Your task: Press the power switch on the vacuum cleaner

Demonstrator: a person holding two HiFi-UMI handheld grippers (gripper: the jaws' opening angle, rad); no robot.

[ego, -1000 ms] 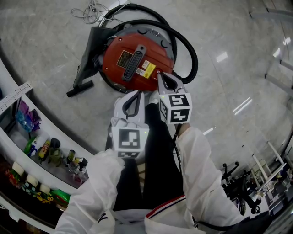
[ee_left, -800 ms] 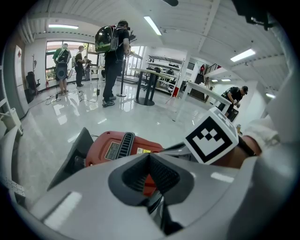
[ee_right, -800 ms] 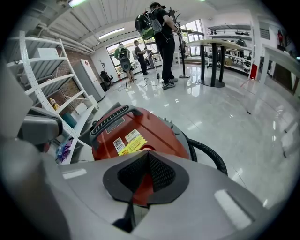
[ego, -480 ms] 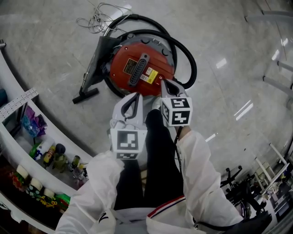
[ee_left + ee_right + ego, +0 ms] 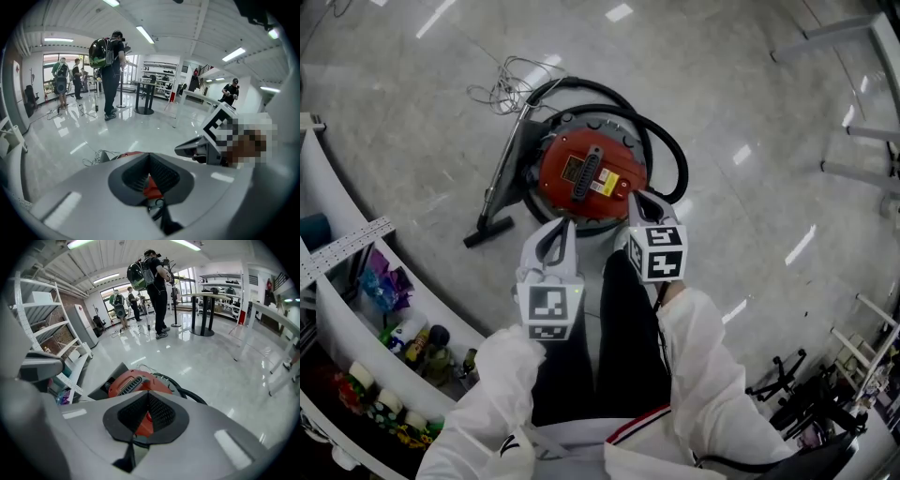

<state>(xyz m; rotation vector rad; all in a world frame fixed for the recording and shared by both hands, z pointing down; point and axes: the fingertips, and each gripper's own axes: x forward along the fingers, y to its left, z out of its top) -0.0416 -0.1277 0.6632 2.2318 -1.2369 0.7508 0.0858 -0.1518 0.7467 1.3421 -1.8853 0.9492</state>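
Just one vacuum cleaner (image 5: 591, 178); left gripper (image 5: 565, 223), right gripper (image 5: 634, 195) both closed.

the glossy grey floor (image 5: 750, 84) carries the red vacuum cleaner (image 5: 591, 176), its black hose (image 5: 673, 159) looped round it, its nozzle (image 5: 487, 232) lying alongside, and a tangle of pale cord (image 5: 502, 82) just beyond.

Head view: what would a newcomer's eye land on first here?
First comes the red vacuum cleaner on the glossy floor at top centre, with its black hose looped round it. Just below it in the picture, the left gripper and the right gripper point at it with jaws shut, each carrying a marker cube. Colourful bottles crowd a shelf at lower left.
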